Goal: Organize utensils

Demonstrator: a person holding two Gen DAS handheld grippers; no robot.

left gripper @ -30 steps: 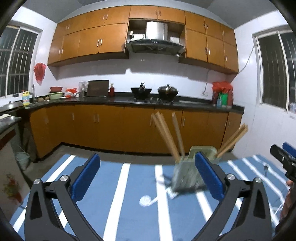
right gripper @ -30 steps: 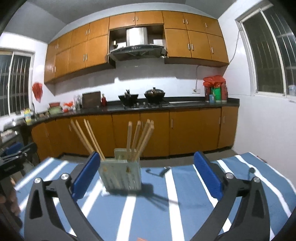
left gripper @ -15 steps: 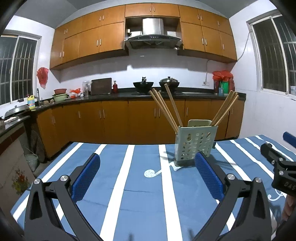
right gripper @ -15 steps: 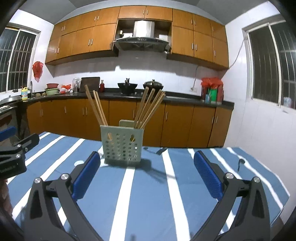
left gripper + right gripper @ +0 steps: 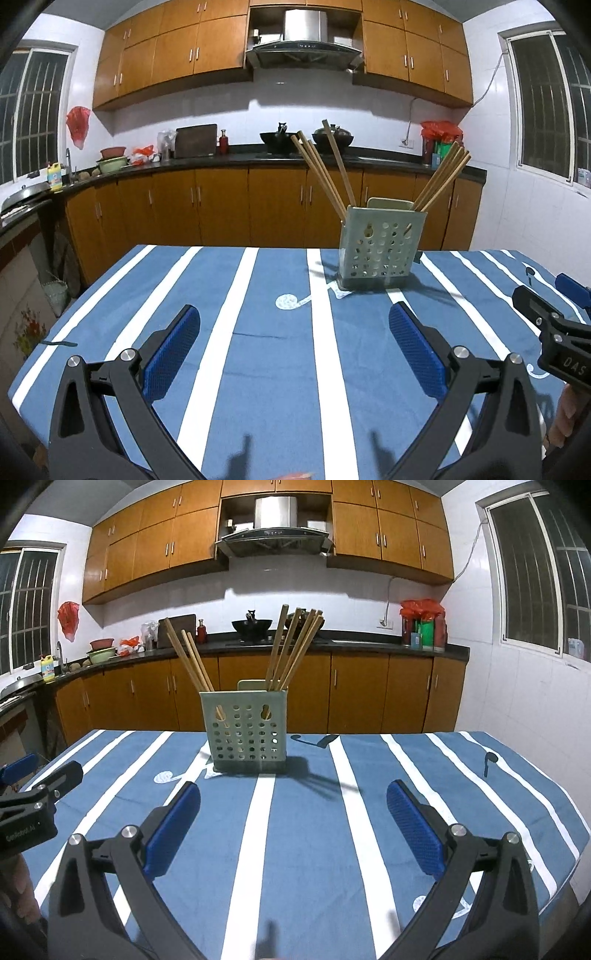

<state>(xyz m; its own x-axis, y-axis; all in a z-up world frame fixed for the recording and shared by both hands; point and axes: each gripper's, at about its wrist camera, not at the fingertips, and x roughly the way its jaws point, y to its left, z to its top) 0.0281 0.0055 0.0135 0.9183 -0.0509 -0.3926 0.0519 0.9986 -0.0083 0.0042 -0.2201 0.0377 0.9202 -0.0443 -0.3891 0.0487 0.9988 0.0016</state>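
Observation:
A pale green perforated utensil holder (image 5: 380,246) stands upright on the blue striped tablecloth (image 5: 258,332), far right of centre. Several wooden chopsticks (image 5: 325,173) lean out of it in two bunches. It also shows in the right wrist view (image 5: 249,731) with its chopsticks (image 5: 295,646). My left gripper (image 5: 295,354) is open and empty, well short of the holder. My right gripper (image 5: 293,830) is open and empty, facing the holder from a distance. The right gripper also shows at the right edge of the left wrist view (image 5: 554,332), and the left gripper at the left edge of the right wrist view (image 5: 33,805).
The table's far edge (image 5: 369,734) lies just behind the holder, its right edge (image 5: 569,812) drops off nearby. Kitchen cabinets (image 5: 221,206) and a dark counter with pots (image 5: 280,138) stand beyond the table.
Both views have pulled back and tilted down over the last second, showing more tablecloth. The holder has settled upright on the table. Both grippers stay open.

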